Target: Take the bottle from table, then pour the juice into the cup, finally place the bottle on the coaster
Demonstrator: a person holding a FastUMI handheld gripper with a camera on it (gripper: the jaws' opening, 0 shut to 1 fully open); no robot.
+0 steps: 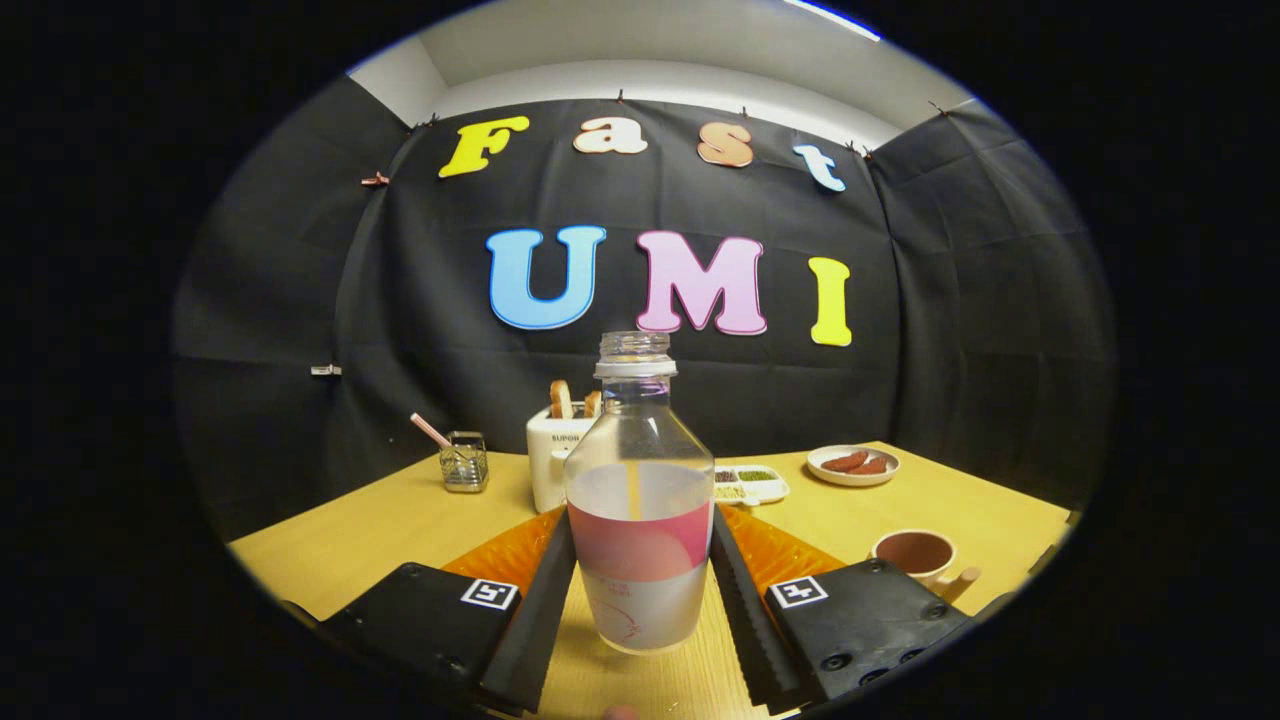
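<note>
A clear plastic bottle [640,500] with no cap, a pink label and a frosted lower half stands upright between my fingers. My gripper [640,520] is shut on the bottle, one ribbed finger [545,600] against its left side and the other against its right, at label height. I cannot tell whether its base rests on the wooden table [400,520] or hangs just above it. An orange ridged coaster [505,550] lies right behind the bottle, partly hidden by it and the fingers. A pale cup [915,555] with a brown inside and a handle stands to the right of the fingers.
Beyond the bottle stands a white toaster [550,460] holding bread slices. A small glass with a straw [465,462] is to its left. A compartment tray [752,485] and a plate of sausages [853,465] sit at the back right.
</note>
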